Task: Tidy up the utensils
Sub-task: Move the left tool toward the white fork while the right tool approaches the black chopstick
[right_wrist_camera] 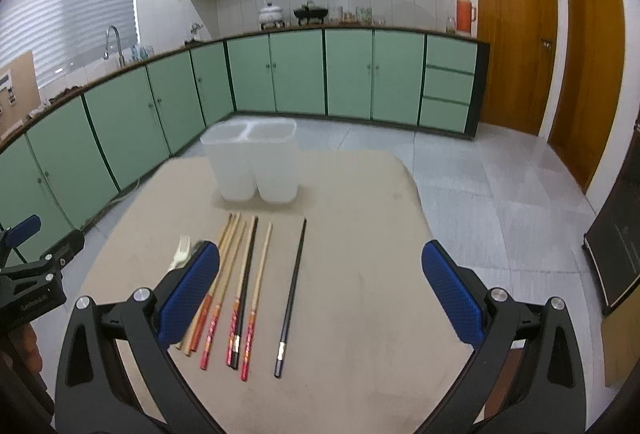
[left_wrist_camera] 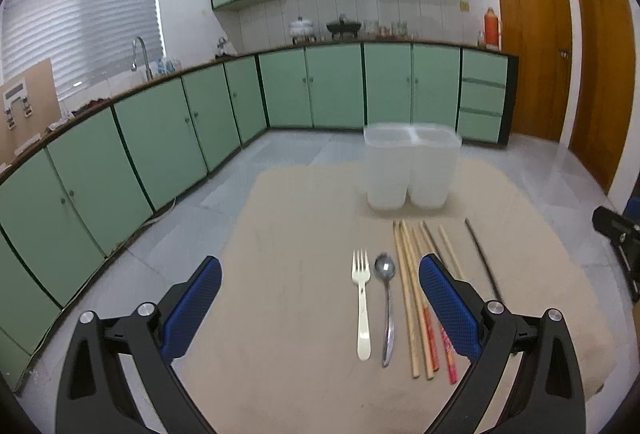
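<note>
Nothing has gone into the container (right_wrist_camera: 251, 159) yet: the translucent two-compartment tub stands empty at the far edge of the tan table (right_wrist_camera: 360, 274), and every utensil lies flat in a row in front of it, each with its long axis running near-to-far, heads or tips toward the tub and handles toward the person. The left gripper (left_wrist_camera: 320, 310) hovers with its jaws wide apart and nothing between them; in its own view the cream fork (left_wrist_camera: 362, 308) and the steel spoon (left_wrist_camera: 386, 308) sit just past its centre line toward 1 o'clock, side by side and close but, as far as the fisheye lets me judge, not touching. The right gripper (right_wrist_camera: 320, 298) is likewise spread open and empty, and the lone dark chopstick (right_wrist_camera: 292, 298) lies almost on its centre line, at about 12 o'clock, well apart from the cluster of wooden chopsticks (right_wrist_camera: 236, 286) off toward 10 o'clock beside its left finger. So the split looks natural: the left hand is nearer the fork and spoon, the right hand nearer the chopsticks, with the dark one the easiest first take since it has clear table on both sides. Because each piece lies along the fingers' forward line, the jaws already straddle it across its width, and a descent onto the shaft should suffice; the tub then waits at 11 o'clock from the right gripper, 1 o'clock from the left.
</note>
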Motion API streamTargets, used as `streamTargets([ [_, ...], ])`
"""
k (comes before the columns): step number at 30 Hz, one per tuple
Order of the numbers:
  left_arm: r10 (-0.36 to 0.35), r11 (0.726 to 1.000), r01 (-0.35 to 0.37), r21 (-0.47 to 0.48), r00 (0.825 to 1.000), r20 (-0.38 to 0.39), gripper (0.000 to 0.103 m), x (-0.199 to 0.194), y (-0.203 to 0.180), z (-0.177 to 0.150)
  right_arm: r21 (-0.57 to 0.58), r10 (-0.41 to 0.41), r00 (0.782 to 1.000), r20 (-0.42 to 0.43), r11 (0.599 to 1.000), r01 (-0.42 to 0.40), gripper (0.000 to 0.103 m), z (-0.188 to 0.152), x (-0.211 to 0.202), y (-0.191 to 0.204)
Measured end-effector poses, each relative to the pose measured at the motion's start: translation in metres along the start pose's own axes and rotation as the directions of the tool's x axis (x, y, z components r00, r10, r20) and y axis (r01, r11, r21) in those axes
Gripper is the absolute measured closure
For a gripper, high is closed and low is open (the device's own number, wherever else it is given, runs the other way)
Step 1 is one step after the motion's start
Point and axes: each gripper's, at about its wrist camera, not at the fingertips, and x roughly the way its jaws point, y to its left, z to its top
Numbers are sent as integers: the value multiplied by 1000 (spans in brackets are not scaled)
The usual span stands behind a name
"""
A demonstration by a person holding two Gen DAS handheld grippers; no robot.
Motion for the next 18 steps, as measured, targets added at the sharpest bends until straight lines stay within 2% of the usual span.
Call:
streamTargets([
  [4, 1, 1000, -1, 12, 997, -72, 6, 20, -6, -15, 12, 0, 999, -46, 1000, 0, 5, -9, 17, -2],
  [18, -1, 1000, 5, 19, 978, -210, 6, 70, -8, -45, 4, 10, 986, -169, 1000, -10, 5, -40, 60, -1],
])
